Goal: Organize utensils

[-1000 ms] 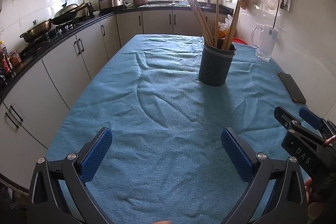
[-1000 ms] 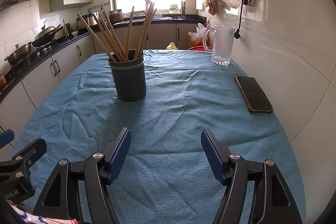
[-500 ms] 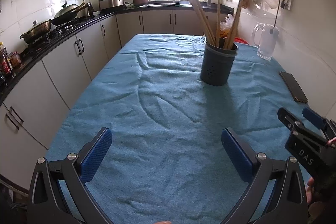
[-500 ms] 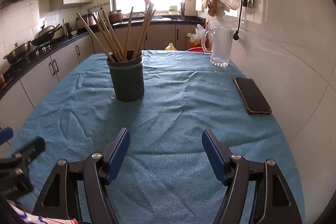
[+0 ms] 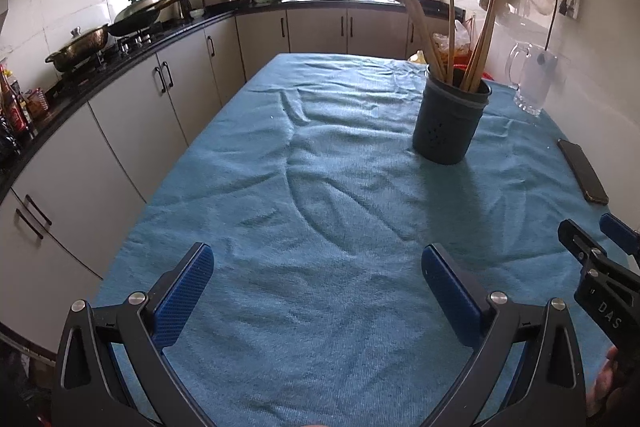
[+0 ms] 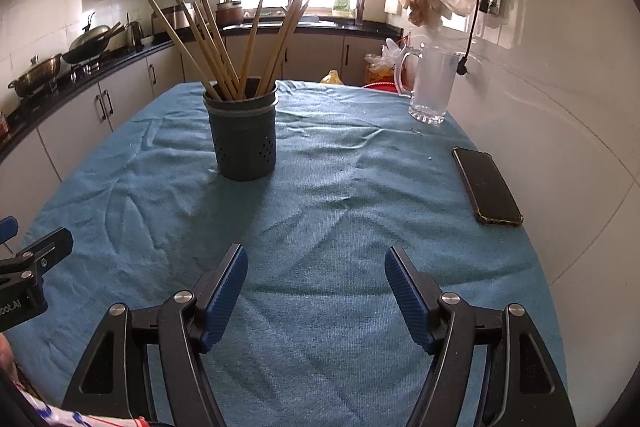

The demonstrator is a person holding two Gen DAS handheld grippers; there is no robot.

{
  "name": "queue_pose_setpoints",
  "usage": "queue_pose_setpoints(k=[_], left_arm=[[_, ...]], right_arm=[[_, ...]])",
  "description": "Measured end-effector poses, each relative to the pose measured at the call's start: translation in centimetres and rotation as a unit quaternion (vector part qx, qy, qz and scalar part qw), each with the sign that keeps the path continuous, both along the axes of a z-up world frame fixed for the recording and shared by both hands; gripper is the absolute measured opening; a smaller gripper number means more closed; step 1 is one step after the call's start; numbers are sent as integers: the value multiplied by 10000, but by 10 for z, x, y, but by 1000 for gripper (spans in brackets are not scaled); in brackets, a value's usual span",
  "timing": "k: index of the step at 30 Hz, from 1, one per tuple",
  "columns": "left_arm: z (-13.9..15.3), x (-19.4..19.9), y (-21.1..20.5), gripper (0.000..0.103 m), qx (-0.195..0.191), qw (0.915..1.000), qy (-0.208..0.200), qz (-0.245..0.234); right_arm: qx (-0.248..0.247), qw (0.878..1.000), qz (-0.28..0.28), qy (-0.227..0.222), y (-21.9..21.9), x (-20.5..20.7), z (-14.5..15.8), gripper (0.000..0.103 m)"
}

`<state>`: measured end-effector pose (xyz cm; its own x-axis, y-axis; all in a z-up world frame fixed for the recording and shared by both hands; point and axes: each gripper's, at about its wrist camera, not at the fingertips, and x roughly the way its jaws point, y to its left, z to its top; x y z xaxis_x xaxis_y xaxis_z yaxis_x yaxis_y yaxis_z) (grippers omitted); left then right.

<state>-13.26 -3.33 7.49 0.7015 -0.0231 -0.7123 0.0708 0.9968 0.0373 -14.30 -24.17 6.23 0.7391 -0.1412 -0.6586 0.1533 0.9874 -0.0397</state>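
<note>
Two grippers sit nearest me, my left gripper (image 5: 318, 291) and right gripper (image 6: 316, 293), both spread wide and empty above the blue tablecloth (image 6: 340, 227), poised for reaching. Farther off stands the dark perforated utensil holder (image 6: 245, 139), wooden chopsticks (image 6: 216, 47) fanned upright inside, seemingly already gathered.
</note>
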Motion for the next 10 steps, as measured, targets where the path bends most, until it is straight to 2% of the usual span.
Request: queue_pose_setpoints(k=[10], left_arm=[[-14,15,-5,103,3,9997,186,-162]], right_arm=[[139,9996,15,252,-10,14,-11,75]])
